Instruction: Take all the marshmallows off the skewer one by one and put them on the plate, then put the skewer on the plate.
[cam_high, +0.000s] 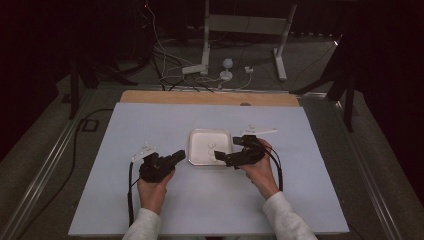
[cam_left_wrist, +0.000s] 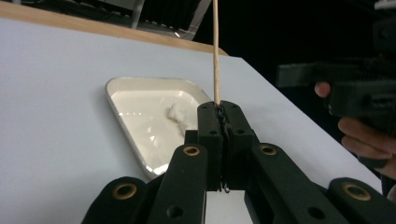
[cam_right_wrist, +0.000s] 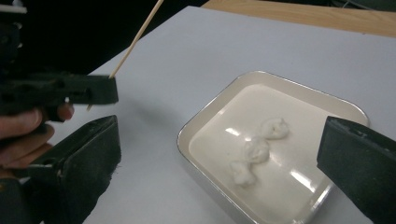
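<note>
Left gripper (cam_left_wrist: 219, 109), jaws pressed on a thin wooden skewer (cam_left_wrist: 215, 51), holds it upright just left of the tray (cam_high: 195, 150), likely ready for spearing. Right gripper (cam_high: 231, 150) hovers over the tray's right edge, jaws spread, nothing between. Three small white cotton-like lumps (cam_right_wrist: 256, 150) lie in a row mid-tray, soft, ragged.

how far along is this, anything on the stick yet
Done: the left claw is shut on the thin wooden stick, holding it upright. In hand: the right claw stands open over the white tray. Left: three white puffy pieces lie in the tray, and the visible length of stick looks bare, so skewering seems not yet begun.
</note>
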